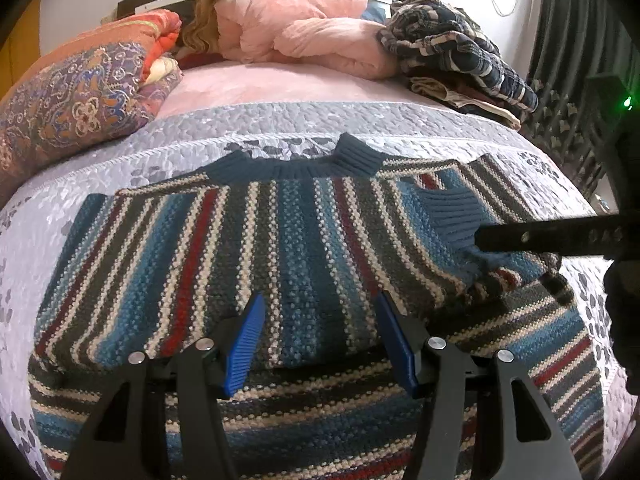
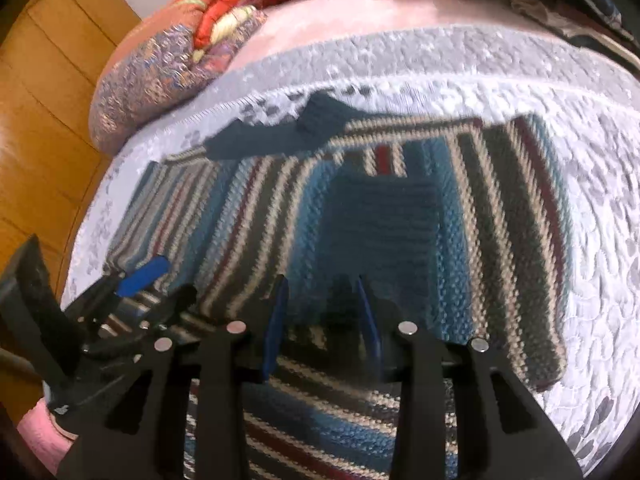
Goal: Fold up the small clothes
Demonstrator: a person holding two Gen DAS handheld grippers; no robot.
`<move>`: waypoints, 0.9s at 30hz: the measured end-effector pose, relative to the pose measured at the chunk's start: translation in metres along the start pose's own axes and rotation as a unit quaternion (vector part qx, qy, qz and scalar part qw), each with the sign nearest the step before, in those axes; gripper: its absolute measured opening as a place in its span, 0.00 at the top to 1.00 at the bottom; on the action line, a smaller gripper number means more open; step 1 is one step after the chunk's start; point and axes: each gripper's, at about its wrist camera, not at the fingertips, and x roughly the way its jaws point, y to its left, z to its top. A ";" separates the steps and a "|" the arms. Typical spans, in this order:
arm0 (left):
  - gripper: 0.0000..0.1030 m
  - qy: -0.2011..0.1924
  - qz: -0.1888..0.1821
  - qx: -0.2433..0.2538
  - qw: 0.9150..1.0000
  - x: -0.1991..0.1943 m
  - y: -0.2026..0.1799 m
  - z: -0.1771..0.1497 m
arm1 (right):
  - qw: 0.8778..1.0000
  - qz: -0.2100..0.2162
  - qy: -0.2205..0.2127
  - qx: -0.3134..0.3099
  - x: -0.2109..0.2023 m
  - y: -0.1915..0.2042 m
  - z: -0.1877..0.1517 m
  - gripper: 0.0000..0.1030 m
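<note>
A striped knit sweater (image 1: 280, 240) in blue, grey, cream and red lies flat on the bed, collar (image 1: 296, 164) toward the pillows. Its right sleeve is folded across the body, with the blue ribbed cuff (image 1: 448, 216) on top. My left gripper (image 1: 321, 300) hovers open over the sweater's lower middle, nothing between its blue pads. The right gripper (image 2: 320, 286) is open just above the folded sleeve (image 2: 384, 208); that view is blurred. In the left wrist view one black finger (image 1: 552, 236) of it reaches in from the right, over the cuff. A blue pad (image 2: 142, 276) of the left gripper shows in the right wrist view.
A lavender quilted bedspread (image 1: 280, 120) covers the bed. At the head lie a patterned pillow (image 1: 80, 96), a pink duvet (image 1: 304, 28) and a pile of plaid clothes (image 1: 456, 48). A wooden floor (image 2: 44, 92) lies beyond the bed's left edge.
</note>
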 end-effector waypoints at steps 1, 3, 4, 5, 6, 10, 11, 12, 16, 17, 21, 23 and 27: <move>0.44 0.007 -0.003 -0.004 1.000 0.004 0.002 -0.001 | 1.000 -0.004 0.007 0.004 0.006 -0.004 -0.002 0.66; 0.43 0.019 -0.016 -0.020 1.000 0.009 0.009 -0.002 | 1.000 -0.002 0.018 0.005 0.013 -0.008 -0.004 0.68; 0.43 0.020 -0.020 -0.024 0.999 0.010 0.010 -0.003 | 1.000 0.002 0.019 0.007 0.016 -0.010 -0.004 0.68; 0.43 0.022 -0.023 -0.026 0.999 0.011 0.011 -0.003 | 1.000 0.003 0.021 0.010 0.018 -0.011 -0.004 0.68; 0.43 0.024 -0.024 -0.026 0.999 0.011 0.011 -0.003 | 1.000 0.004 0.023 0.011 0.019 -0.012 -0.003 0.68; 0.42 0.030 -0.026 -0.028 0.999 0.014 0.011 -0.002 | 0.999 0.007 0.023 0.021 0.023 -0.013 -0.003 0.68; 0.42 0.031 -0.027 -0.030 0.999 0.014 0.011 -0.002 | 1.000 0.005 0.022 0.018 0.023 -0.012 -0.003 0.68; 0.42 0.033 -0.028 -0.032 0.999 0.014 0.012 -0.002 | 1.000 0.003 0.021 0.018 0.022 -0.011 -0.003 0.68; 0.43 0.047 -0.032 -0.055 0.997 0.013 0.017 0.003 | 0.999 0.019 0.017 0.048 0.015 -0.014 -0.001 0.68; 0.43 0.055 -0.032 -0.070 0.996 0.009 0.020 0.006 | 0.997 0.031 0.014 0.063 0.007 -0.016 -0.001 0.66; 0.43 0.068 -0.018 -0.115 0.991 -0.023 0.037 0.015 | 0.998 0.027 -0.003 0.061 -0.041 -0.008 0.001 0.63; 0.42 0.072 -0.007 -0.120 0.990 -0.051 0.045 0.013 | 0.997 0.033 -0.004 0.073 -0.068 -0.009 -0.006 0.59; 0.37 0.123 0.036 -0.119 0.985 -0.095 0.057 -0.016 | 0.994 0.031 0.024 0.099 -0.096 -0.011 -0.033 0.56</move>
